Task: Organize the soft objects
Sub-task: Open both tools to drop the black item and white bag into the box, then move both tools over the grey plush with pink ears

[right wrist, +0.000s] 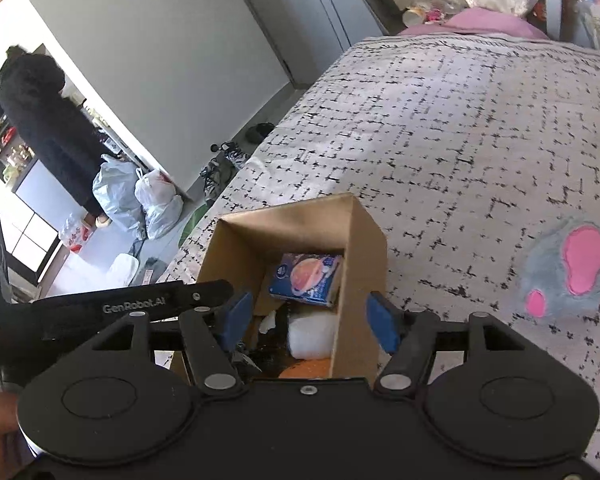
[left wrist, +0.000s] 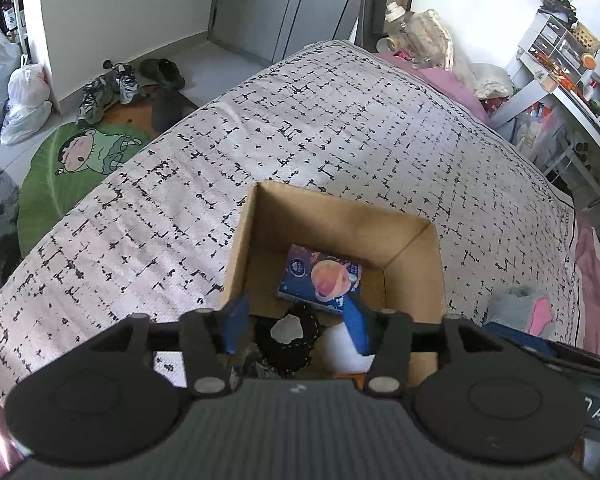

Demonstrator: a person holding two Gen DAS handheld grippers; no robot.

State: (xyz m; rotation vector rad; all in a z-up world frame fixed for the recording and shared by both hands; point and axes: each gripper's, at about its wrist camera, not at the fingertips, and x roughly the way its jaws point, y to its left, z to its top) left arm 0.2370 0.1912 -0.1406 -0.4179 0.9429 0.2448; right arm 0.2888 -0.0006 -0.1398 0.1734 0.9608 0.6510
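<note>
An open cardboard box [left wrist: 416,252] stands on the patterned bedspread [left wrist: 300,120]. Inside lie a blue tissue pack [left wrist: 320,276] printed with a planet, a black frilly ring with a white centre [left wrist: 288,332], and a white soft toy [left wrist: 344,348]. My left gripper [left wrist: 296,326] hangs open just over the box's near end, its blue pads clear of the things below. My right gripper [right wrist: 312,322] is open too, one pad on each side of the box's right wall [right wrist: 360,248]. The tissue pack [right wrist: 306,278] and the white soft toy [right wrist: 312,336] show inside. A grey plush with pink patches [right wrist: 572,272] lies on the bed to the right.
A person in black [right wrist: 48,128] stands by shelves far left. Plastic bags [right wrist: 140,200], shoes [left wrist: 108,92] and a green round rug [left wrist: 72,168] are on the floor beside the bed. Cluttered white shelving [left wrist: 560,60] stands at the right, beyond a pink pillow [left wrist: 440,76].
</note>
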